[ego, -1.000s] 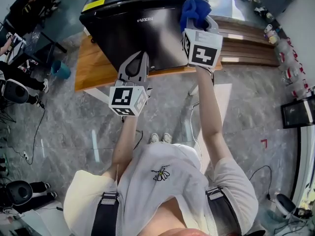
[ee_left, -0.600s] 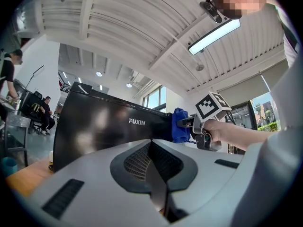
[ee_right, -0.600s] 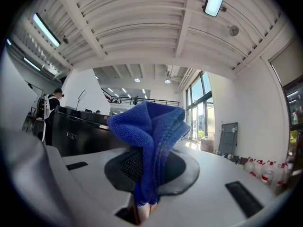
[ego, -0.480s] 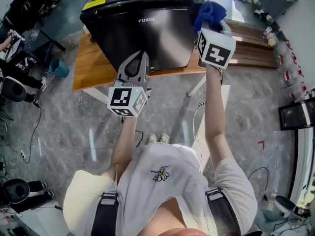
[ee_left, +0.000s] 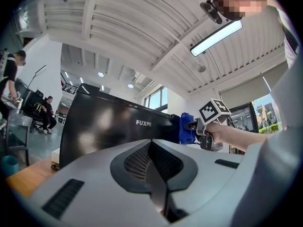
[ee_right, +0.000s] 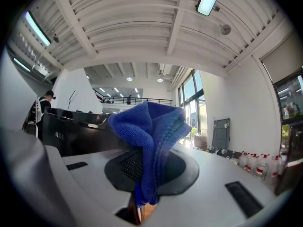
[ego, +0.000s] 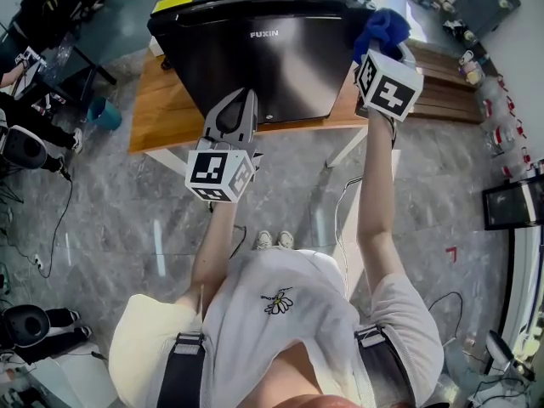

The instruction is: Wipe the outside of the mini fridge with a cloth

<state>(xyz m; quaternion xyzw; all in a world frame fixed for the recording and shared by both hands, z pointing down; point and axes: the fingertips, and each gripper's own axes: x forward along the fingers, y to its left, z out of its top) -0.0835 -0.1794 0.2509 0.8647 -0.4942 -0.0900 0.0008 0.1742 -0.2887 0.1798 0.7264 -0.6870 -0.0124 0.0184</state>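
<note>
Mini fridge [ego: 260,7] | door [ego: 280,70] shut | right claw [ego: 378,48] clamps cloth [ee_right: 151,126] | left claw [ego: 240,100] closed

L gripper [ego: 241,102]: jaws closed together, nothing btwn them. Points fwd. L cube [ego: 220,175] at its rear, markers facing up. L forearm [ego: 212,245] bare, runs back from the cube toward torso, elbow bent.

R gripper [ego: 381,48]: jaws clamped on blue cloth [ee_right: 150,126], which bunches up over and ahead of the tips. Positioned ahead and to the right of L gripper, well apart. R cube [ego: 389,86] tilted. R hand [ee_left: 218,130] wrapped round the handle under the cube. R arm [ego: 374,219] extended approx. straight behind it.
</note>
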